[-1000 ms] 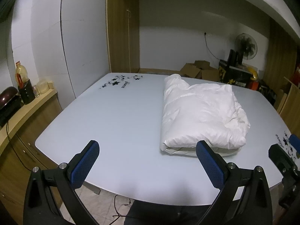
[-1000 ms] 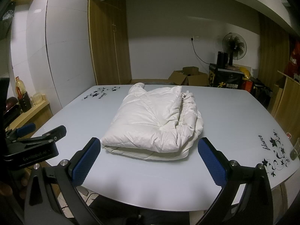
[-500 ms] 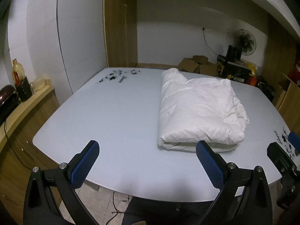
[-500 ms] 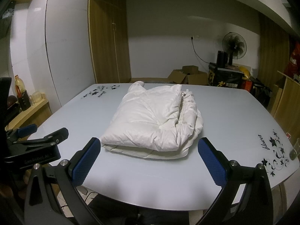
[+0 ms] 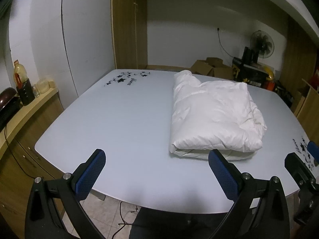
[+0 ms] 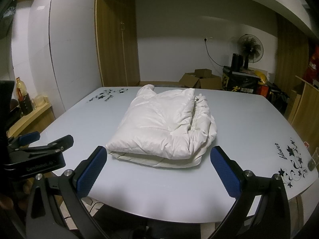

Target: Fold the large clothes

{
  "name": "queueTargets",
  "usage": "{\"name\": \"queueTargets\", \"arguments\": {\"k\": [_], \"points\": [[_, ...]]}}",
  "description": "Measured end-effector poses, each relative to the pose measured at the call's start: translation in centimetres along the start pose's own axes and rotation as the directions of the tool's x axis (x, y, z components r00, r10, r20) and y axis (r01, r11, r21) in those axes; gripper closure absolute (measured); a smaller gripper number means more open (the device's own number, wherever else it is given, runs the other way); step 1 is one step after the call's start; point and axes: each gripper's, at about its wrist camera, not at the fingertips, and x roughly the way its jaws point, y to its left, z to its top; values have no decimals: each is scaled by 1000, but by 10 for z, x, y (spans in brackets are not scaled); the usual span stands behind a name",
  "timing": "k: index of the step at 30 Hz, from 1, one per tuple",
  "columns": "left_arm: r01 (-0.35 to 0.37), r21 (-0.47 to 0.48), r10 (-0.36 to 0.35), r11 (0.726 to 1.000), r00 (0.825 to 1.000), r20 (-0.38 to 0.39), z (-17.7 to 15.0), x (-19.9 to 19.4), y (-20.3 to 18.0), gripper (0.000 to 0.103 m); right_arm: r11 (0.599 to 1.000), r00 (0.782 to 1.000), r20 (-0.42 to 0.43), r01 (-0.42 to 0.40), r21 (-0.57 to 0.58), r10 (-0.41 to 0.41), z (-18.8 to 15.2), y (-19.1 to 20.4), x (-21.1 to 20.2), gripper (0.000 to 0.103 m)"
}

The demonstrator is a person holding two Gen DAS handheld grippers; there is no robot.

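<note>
Garment: a white puffy jacket, folded into a thick rectangular bundle, lies flat on the table; its stacked layers show along the near edge.
Garment position: toward the right half of the tabletop in the left wrist view, roughly centred in the right wrist view.
Left gripper: jaws spread wide, nothing between the 2 blue pads, held over the near table edge, apart from the jacket.
Right gripper: jaws spread wide, empty, facing the jacket's near edge without touching it.
Gripper layout: the left gripper also shows at the left border of the right wrist view, beside the table edge.
Table: pale glossy top with black flower decals at the corners.
Surroundings: cardboard boxes and a standing fan behind the table; a bottle on a side counter.
</note>
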Motion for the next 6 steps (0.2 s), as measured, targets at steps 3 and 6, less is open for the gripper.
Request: {"name": "queueTargets", "arguments": {"k": [3,6], "points": [[3,-14,-3,1000,1000,31,-1,-4,2,0,1000,1000,-4,-4,-4,4,0,-3,1,0],[-9,-16,10,1000,997,77,0,-9,3,0,1000,1000,-9,-5,-5,5,1,-6,2,0]]}}
